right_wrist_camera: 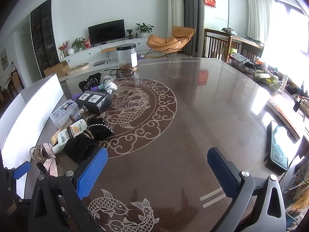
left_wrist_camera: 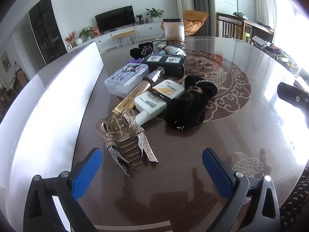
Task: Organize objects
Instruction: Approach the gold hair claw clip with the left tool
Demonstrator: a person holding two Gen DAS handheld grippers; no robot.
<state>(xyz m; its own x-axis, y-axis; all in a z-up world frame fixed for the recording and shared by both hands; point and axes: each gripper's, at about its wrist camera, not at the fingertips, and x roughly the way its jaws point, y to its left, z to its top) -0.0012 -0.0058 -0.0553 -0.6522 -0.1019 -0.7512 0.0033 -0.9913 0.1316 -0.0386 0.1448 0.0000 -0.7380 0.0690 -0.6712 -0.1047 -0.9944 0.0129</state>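
Glossy, perhaps glass-topped table (right_wrist_camera: 193, 116), living-room backdrop.

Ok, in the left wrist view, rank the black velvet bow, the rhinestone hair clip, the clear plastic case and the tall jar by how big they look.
1. Black velvet bow and rhinestone hair clip: alike, unranked; the clip sits nearest the camera.
2. Clear plastic case.
3. Tall jar, though it stands farthest away, so its small look is unsure.

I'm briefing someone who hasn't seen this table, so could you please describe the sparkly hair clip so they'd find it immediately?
Start at the dark round table and follow the line of clutter beside the white box toward its near end. The last item, just ahead of the open left gripper, is the hair clip. Unlike the black velvet bow and white bottle behind it, it has rhinestone ribbons and clear loops.
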